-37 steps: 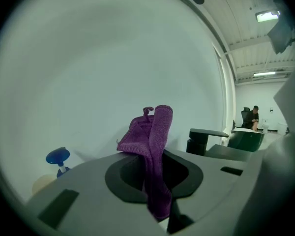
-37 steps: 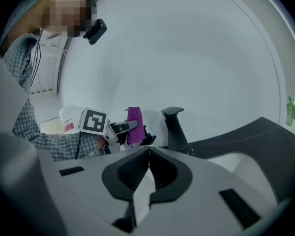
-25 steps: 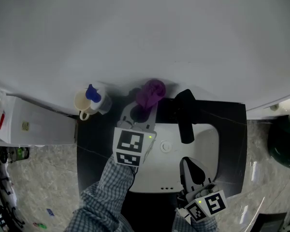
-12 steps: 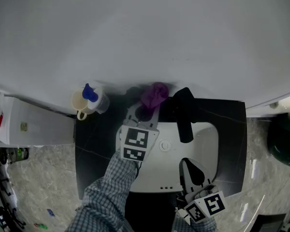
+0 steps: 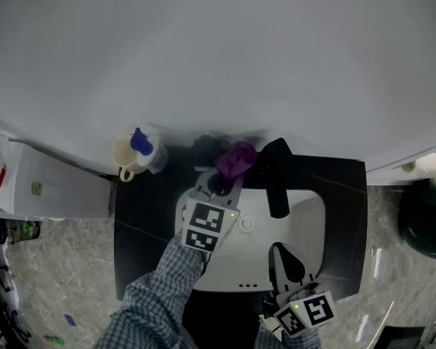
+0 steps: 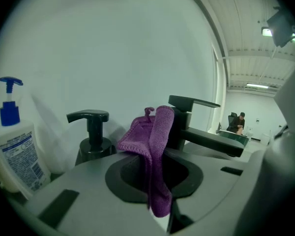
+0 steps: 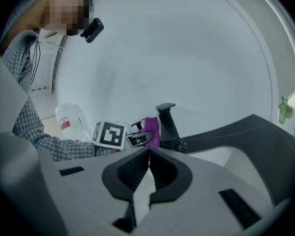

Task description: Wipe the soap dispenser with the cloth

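Observation:
The black pump soap dispenser (image 6: pixel 91 134) stands at the back of the counter against the wall, and shows as a dark shape (image 5: pixel 203 148) in the head view. My left gripper (image 5: pixel 223 179) is shut on a purple cloth (image 5: pixel 237 158), which hangs bunched between the jaws (image 6: pixel 155 146). The cloth sits just right of the dispenser, between it and the black faucet (image 5: pixel 277 174); I cannot tell whether it touches the dispenser. My right gripper (image 5: pixel 288 262) hovers over the sink's front edge, shut with nothing in it (image 7: pixel 148 154).
A white sink basin (image 5: pixel 309 217) is set in the black counter (image 5: pixel 142 224). A blue-pump bottle (image 5: pixel 142 148) and a cream cup (image 5: pixel 123 155) stand at the back left. A white box (image 5: pixel 51 187) lies left of the counter.
My left gripper has carried the cloth a little to the right, from beside the dispenser toward the faucet. The right gripper has stayed where it was.

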{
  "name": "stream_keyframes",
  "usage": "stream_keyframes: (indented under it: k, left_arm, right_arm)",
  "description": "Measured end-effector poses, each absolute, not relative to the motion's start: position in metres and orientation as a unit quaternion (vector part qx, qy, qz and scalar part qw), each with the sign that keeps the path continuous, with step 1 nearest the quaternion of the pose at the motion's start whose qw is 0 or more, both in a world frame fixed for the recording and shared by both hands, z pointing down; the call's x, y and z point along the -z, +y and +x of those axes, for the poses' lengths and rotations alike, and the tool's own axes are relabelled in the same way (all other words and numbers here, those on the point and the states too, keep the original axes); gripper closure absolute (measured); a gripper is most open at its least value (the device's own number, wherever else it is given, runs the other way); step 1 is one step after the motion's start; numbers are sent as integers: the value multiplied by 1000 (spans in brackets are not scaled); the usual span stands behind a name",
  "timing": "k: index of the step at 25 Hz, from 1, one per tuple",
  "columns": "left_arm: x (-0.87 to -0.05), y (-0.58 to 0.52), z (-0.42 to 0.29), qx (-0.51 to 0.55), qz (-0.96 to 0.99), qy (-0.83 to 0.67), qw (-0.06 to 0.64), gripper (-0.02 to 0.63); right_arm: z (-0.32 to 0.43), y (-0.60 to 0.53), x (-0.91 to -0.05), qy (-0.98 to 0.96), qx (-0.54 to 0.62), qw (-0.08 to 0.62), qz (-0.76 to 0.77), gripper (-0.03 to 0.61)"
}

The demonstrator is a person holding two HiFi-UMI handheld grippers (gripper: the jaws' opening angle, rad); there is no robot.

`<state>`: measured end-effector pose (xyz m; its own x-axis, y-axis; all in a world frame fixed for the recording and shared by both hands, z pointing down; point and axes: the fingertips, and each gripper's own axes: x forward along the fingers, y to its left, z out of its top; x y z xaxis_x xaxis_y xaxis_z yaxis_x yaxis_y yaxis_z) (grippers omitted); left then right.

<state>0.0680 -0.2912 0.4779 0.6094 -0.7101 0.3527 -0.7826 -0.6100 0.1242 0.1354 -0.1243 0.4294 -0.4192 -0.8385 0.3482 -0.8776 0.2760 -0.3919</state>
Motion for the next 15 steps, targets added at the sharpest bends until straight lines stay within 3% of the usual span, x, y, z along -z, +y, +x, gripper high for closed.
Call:
stream_keyframes:
  k: [15]
  left_arm:
    - [-406,-194,-5,-155,896,-401,112,557]
  right_arm:
    - [100,-141,-392,-832,-221,29,509,560]
